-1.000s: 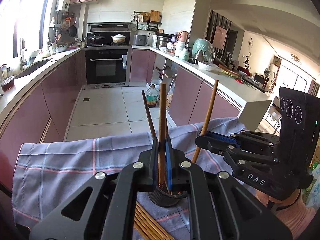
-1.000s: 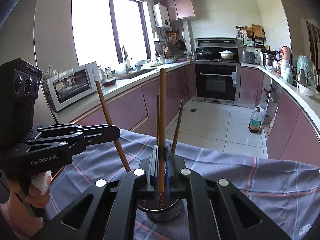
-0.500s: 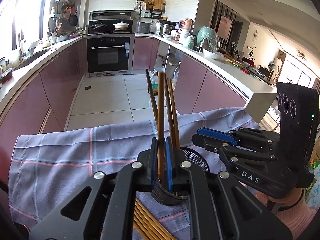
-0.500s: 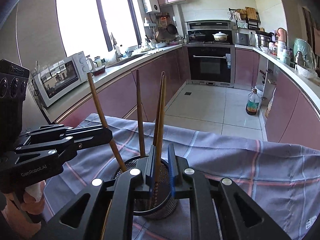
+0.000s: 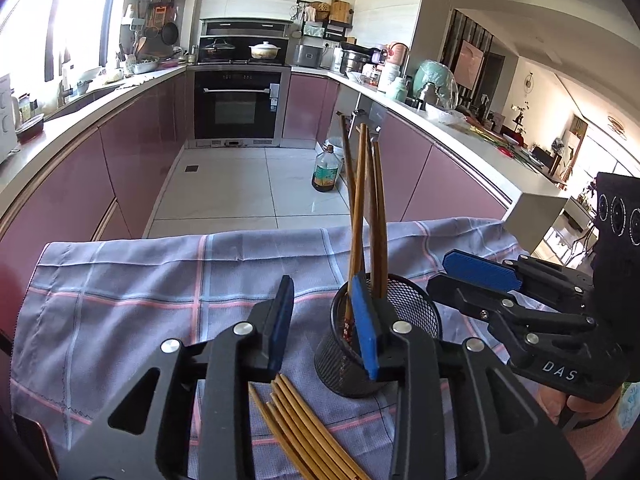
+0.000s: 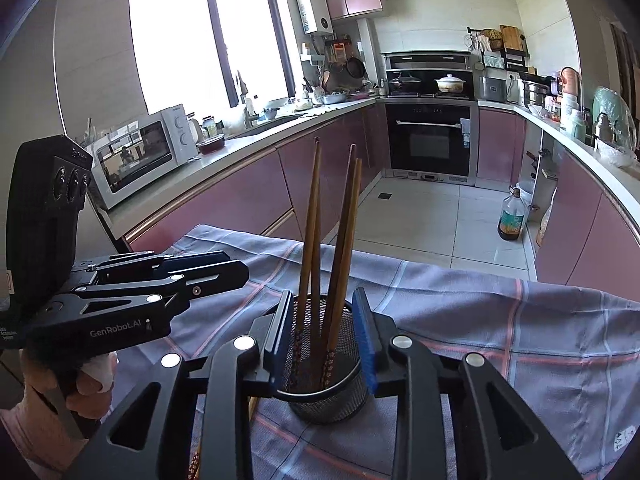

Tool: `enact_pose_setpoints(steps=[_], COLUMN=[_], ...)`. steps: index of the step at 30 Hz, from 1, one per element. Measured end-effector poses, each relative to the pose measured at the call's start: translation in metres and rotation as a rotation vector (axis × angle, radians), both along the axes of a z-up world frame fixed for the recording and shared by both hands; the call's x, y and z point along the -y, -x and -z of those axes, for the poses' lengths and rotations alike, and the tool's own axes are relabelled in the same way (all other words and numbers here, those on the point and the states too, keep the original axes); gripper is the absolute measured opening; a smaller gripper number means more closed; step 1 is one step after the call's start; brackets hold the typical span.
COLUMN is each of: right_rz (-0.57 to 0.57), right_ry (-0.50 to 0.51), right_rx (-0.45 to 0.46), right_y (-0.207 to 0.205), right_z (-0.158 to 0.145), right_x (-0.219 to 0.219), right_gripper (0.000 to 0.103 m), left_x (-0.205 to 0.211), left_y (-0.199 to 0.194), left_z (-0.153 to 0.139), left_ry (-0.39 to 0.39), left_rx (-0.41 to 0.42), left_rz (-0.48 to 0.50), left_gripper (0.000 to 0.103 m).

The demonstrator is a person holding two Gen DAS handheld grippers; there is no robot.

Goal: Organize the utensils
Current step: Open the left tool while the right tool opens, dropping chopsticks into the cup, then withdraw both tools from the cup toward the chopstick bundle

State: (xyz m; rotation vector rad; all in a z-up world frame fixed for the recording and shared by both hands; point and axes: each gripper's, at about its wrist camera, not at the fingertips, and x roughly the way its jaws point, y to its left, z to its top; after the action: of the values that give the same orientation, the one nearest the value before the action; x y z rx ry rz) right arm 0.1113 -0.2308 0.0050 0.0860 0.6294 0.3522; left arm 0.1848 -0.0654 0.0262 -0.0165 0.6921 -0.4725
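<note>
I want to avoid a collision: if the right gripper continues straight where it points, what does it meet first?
Probably the mesh holder with chopsticks, directly between its opening fingers; depth is unclear.

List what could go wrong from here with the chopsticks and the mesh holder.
1. The left gripper, jaws opening, has one finger against the mesh holder rim; pulling back could tip the holder.
2. The right gripper, also opening, straddles the holder and the standing chopsticks; lifting carelessly might snag them.
3. Loose chopsticks lie on the cloth near its front edge and could roll off.
</note>
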Motion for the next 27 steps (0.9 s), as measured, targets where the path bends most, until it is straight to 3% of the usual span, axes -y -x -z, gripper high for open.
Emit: enact_pose_setpoints(steps=[13,27], right_rz=[-0.15,-0.176], right_ry=[0.038,0.061], right_rx=[0.004,-0.222], right_y=[0.046,0.053], right_z=[0.007,0.08], right_x=[-0.036,-0.057], right_gripper=[0.036,0.037], left_x=[-0.056,-0.074], left_y=[0.058,0.089], left_z=[0.016,0.092], left_ry=[-0.021,-0.062], left_rx=[0.05,-0.114], left_rz=[-0.099,-0.109], left_gripper=[0.047,0.049])
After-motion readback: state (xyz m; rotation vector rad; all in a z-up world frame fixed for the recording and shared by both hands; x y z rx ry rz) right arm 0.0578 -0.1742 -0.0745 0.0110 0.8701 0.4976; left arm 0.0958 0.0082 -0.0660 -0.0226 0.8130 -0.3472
